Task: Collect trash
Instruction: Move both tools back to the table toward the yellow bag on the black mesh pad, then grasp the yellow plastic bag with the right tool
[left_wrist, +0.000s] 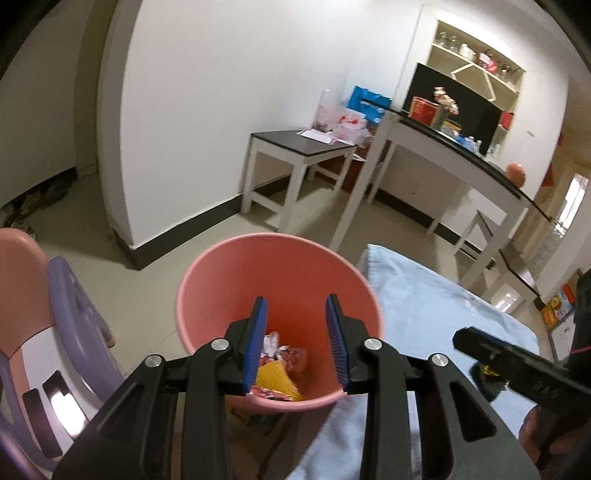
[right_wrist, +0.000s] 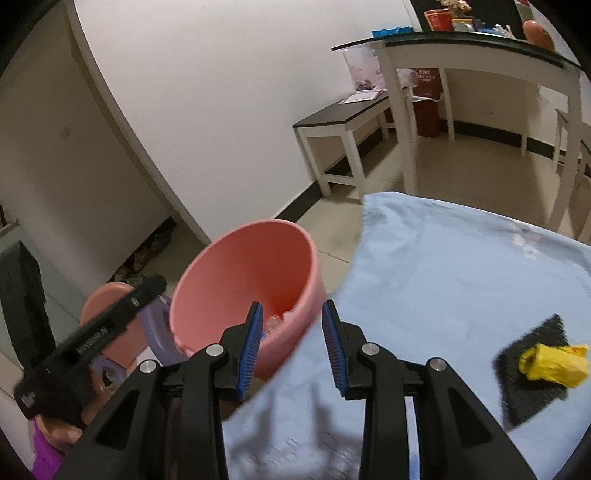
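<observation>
Right tool (right_wrist: 291, 347) (jaws apart), yellow wrapper (right_wrist: 554, 363) well right.

This is a lived-in home room: tiled floor (left_wrist: 207, 236), white walls with dark skirting, a black-topped side table (left_wrist: 301, 144) piled with bags, a television (left_wrist: 458, 99), built-in shelves (left_wrist: 476, 55) holding jars, and plastic chairs (left_wrist: 74, 295).

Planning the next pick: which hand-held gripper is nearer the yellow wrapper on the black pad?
Right. The right hand-held gripper hangs open over the blue cloth, yellow wrapper off to its right. The left hand-held gripper is open over the pink bin, farther away.
</observation>
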